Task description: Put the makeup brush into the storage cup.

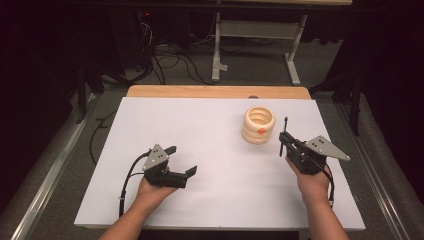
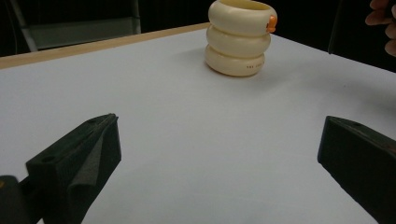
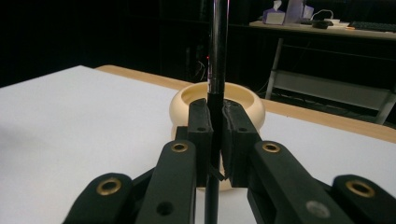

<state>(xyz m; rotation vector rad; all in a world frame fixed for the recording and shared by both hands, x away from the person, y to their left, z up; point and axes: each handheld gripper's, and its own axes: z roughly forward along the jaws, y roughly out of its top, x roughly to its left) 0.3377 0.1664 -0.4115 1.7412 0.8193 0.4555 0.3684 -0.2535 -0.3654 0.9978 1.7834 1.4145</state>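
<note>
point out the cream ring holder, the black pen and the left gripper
cream ring holder (image 1: 258, 125), high view, on its front wall.
black pen (image 3: 217, 51), right gripper view, on the shaft above the pads.
left gripper (image 1: 182, 160), high view, midway between its open fingertips.

Thin black rod (image 1: 284, 136) stands upright, clamped low down in right tool (image 3: 215, 135), just at 4 o'clock of cream three-ring holder (image 1: 259, 125); holder upright, open-topped, orange spot on rim.

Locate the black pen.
High view: the black pen stands upright, clamped in the right gripper, just right of the cream ringed holder.
</note>
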